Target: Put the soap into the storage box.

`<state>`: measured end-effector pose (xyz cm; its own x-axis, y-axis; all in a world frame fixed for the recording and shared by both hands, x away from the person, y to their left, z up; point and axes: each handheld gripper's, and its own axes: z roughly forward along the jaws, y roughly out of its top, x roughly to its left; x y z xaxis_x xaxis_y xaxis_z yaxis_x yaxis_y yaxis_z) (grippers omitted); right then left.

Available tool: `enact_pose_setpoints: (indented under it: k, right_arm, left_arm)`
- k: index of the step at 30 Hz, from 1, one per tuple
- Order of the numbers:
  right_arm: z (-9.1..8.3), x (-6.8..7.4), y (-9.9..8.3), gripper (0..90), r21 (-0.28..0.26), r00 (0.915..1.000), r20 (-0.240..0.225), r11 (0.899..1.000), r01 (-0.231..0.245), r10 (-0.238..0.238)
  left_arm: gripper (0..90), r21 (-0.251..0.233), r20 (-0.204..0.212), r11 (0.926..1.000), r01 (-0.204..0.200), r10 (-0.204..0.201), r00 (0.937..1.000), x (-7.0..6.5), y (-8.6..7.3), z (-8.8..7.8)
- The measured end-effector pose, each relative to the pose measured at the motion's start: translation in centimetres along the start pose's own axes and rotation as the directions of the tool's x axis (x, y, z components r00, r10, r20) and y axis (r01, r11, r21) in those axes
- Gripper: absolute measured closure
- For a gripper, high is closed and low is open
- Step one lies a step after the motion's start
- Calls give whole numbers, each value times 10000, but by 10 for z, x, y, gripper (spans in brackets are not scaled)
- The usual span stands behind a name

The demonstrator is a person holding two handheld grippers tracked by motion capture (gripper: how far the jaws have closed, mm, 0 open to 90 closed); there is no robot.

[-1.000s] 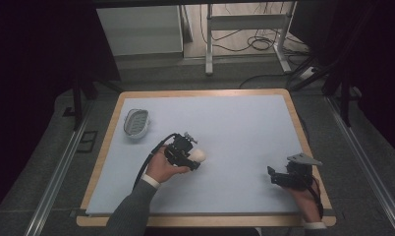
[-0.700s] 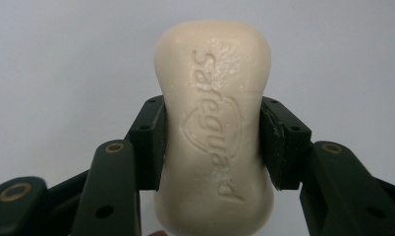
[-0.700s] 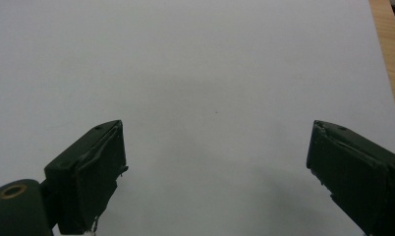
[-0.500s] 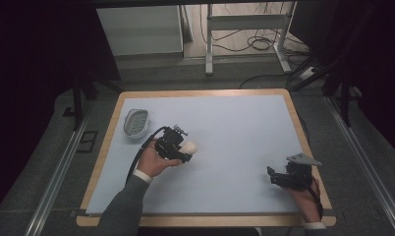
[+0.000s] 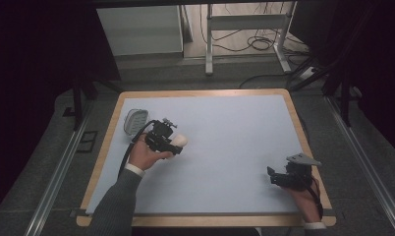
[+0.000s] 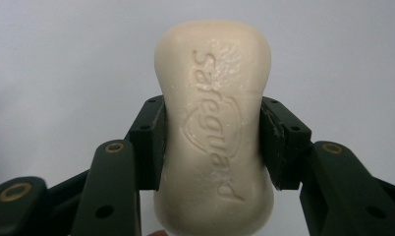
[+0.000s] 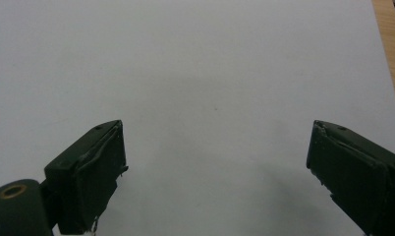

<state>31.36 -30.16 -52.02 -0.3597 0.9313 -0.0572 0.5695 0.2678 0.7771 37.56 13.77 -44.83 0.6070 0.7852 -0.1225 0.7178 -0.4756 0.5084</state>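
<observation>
A cream bar of soap (image 6: 215,123) with an embossed brand name sits clamped between the two black jaws of my left gripper (image 6: 212,142). From above, that left gripper (image 5: 172,141) is at the table's left side, with the soap (image 5: 180,141) sticking out to the right. A grey soap dish (image 5: 135,120) lies just beyond it, near the left edge. My right gripper (image 5: 274,175) rests low at the table's right front, and its jaws (image 7: 215,167) stand wide apart over bare pale surface with nothing between them.
The table (image 5: 235,132) has a pale blue top with a wooden rim (image 5: 303,132). Beyond the far edge stand a grey cabinet (image 5: 139,29) and a metal frame with cables on the floor (image 5: 254,42).
My left gripper has carried the soap leftward and farther away, closer to the soap dish. The right gripper has stayed in place.
</observation>
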Motion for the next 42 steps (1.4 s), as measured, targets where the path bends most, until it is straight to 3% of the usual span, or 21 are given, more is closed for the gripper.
enact_pose_setpoints:
  k: [28,38,42]
  right_arm:
    - [1,2,0,75,-21,9999,-62,10000,92,-92]
    - [1,2,0,75,7,9999,-66,10000,88,-88]
    - [2,3,0,75,49,9999,-64,9999,100,-100]
  left_arm:
    - [496,-192,-667,9976,670,-681,9954,48,3,-29]
    - [495,-245,-1017,9922,1218,-1237,9871,73,3,-35]
    - [495,-268,-894,9885,1490,-1508,9845,81,6,-33]
